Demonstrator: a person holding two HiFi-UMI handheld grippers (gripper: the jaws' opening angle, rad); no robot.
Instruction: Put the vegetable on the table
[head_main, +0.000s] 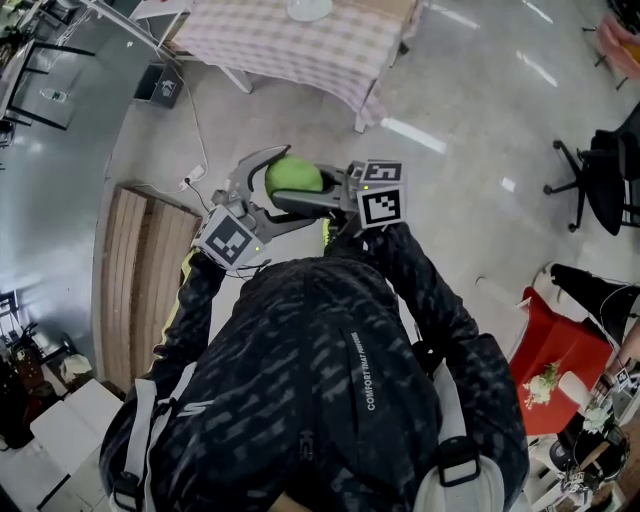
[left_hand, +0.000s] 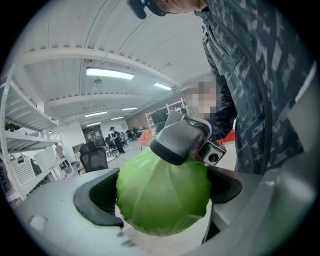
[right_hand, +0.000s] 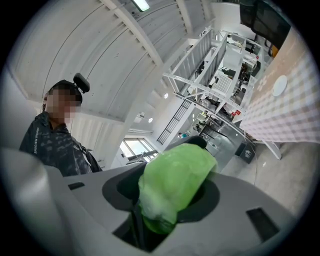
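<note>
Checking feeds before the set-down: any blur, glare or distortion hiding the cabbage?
Head view: sharp, evenly lit, mild floor glare, cabbage clear. Left gripper view: fisheye bend, cabbage crisp, ceiling light bright. Right gripper view: strong fisheye, cabbage soft and out of focus.

The round leafy cabbage (head_main: 293, 175) is bright yellow-green, with fainter, paler lines running across its leaves. My left claw (left_hand: 160, 197) is pale grey plastic with black pads. My right claw (right_hand: 170, 200) is the same grey, dark in its hollows. Each carries a cube of black-and-white square markers (head_main: 380, 200). My jacket sleeve (head_main: 430, 300) is black with a broken grey streak pattern and a thin yellow-green trim. The cloth-covered desk (head_main: 300, 45) wears a pink-and-white check. The smooth floor (head_main: 470, 100) is light grey, the slatted wooden board (head_main: 140, 270) pale tan, and the draped cloth (head_main: 560, 350) red.
</note>
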